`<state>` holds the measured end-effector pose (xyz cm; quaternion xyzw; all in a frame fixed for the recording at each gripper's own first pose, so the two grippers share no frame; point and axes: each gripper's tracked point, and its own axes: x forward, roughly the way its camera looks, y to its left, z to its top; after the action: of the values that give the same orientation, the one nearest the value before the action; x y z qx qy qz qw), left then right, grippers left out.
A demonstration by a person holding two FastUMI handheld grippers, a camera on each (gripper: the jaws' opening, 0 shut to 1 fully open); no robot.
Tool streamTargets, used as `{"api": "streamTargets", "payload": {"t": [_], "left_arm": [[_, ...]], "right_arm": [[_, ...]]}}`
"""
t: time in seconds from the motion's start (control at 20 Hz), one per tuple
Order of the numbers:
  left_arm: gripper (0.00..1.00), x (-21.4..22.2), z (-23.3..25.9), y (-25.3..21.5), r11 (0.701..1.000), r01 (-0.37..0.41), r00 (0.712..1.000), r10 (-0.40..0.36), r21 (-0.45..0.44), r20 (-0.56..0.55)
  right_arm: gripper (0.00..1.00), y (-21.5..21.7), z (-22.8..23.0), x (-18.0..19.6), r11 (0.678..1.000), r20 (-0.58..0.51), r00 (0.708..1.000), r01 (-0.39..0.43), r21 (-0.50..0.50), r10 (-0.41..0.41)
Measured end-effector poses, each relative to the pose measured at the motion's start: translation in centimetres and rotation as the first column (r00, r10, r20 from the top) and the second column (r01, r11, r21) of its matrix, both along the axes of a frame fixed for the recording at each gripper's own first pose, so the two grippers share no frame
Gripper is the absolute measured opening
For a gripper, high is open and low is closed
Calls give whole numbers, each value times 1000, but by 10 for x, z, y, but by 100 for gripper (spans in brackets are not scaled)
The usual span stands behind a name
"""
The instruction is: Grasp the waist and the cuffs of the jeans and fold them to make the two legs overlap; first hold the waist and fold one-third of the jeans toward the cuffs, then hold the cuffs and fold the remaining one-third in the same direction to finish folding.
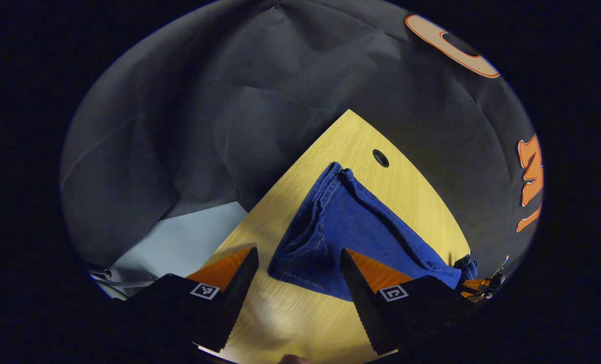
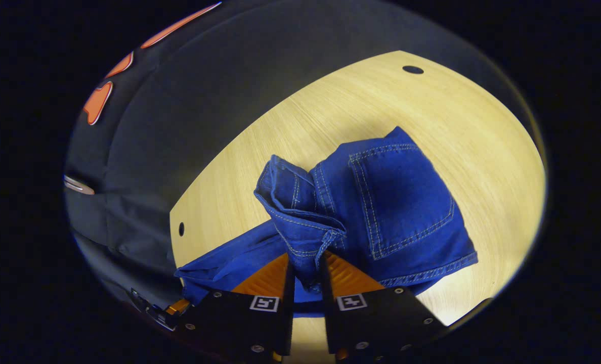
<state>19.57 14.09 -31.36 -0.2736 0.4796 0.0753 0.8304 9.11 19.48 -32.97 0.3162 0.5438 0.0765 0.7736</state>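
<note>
Jaws of right gripper (image 2: 308, 265) clamped on jeans (image 2: 381, 202), left gripper (image 1: 298, 263) jaws wide apart, empty

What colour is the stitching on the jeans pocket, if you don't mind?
Pale yellow stitching on blue jeans; clearest in the right gripper view.

Ahead of the left gripper (image 1: 298, 263), between its spread fingers, jeans (image 1: 346, 227) flat on the table (image 1: 290, 318), stretching away toward a hole (image 1: 380, 157) beyond. In the right gripper (image 2: 306, 268), a bunched fold of jeans (image 2: 381, 202), pocket (image 2: 406, 197) lying just right, another hole (image 2: 413, 69) far behind.
</note>
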Motion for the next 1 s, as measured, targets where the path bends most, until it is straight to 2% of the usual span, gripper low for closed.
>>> {"api": "streamTargets", "payload": {"t": [0.1,0.15,0.2,0.25,0.3,0.35,0.4,0.5,0.55,0.6,0.65,0.75,0.8,0.85,0.95,1.0], "left_arm": [[96,3,1,6,999,-14,1000,14,48,3],[96,3,4,2,999,-6,1000,6,50,-1],[98,3,4,0,999,2,1000,-1,50,-11],[98,5,4,0,998,9,1000,-8,56,-4],[99,4,4,-7,999,11,1000,-11,51,0],[97,7,3,-7,998,11,1000,-12,62,6],[95,6,2,-7,997,8,1000,-8,79,4],[75,3,2,-3,991,8,1000,-9,135,7],[70,0,1,-1,988,11,1000,-11,156,-2],[62,5,1,-1,987,26,999,-28,158,16],[58,4,-5,-6,992,26,1000,-27,124,6],[25,5,-2,-14,996,17,1000,-19,86,23],[15,8,-3,-14,998,1,999,-4,63,43],[15,5,-2,-18,999,10,999,-12,36,43],[5,9,2,-24,999,-36,997,38,-27,66],[6,15,6,-25,997,-63,994,66,-38,87]], "right_arm": [[52,11,4,-4,999,-6,1000,-12,34,12],[45,17,6,-7,998,-4,1000,-21,57,21],[44,22,10,-12,997,-3,1000,-29,71,29],[60,28,13,-16,995,2,999,-41,87,41],[61,31,15,-22,994,5,999,-52,91,52],[74,30,16,-23,995,12,998,-56,87,56],[82,26,17,-24,995,19,998,-61,73,60],[88,15,23,-21,997,51,997,-58,51,56],[99,9,28,-19,998,67,996,-54,43,51],[92,5,34,-17,998,85,995,-54,43,50],[93,-2,38,-15,998,96,994,-48,34,45],[95,-14,44,-12,999,113,993,-40,25,37],[95,-17,46,-10,999,123,992,-37,20,34],[96,-20,47,-9,999,132,991,-40,18,37],[95,-27,51,-8,999,143,989,-41,15,39],[95,-32,53,-7,999,149,988,-39,9,37]]}}
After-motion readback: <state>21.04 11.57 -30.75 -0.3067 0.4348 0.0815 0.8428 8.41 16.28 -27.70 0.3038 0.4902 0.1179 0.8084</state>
